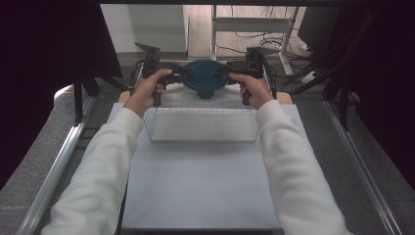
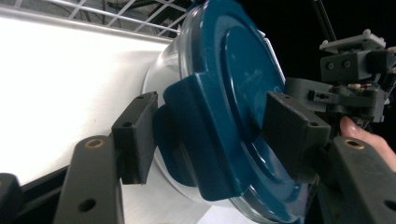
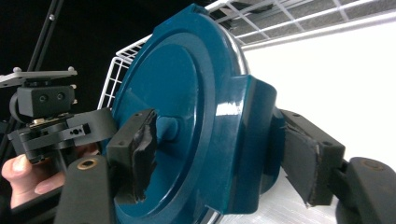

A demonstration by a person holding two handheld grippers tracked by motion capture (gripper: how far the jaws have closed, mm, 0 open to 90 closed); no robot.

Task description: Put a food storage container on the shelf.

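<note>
A round clear container with a dark blue lid stands at the far end of the table. My left gripper reaches in from its left and my right gripper from its right. In the left gripper view the left gripper straddles a lid clip, one pad under the clip and one on the lid top. The right gripper holds the opposite clip the same way, its pads against the lid and the clip.
A white wire basket sits just in front of the container, between the forearms. A white mat covers the near table. Metal rails run along both sides. Cables and a stand lie beyond the table's far edge.
</note>
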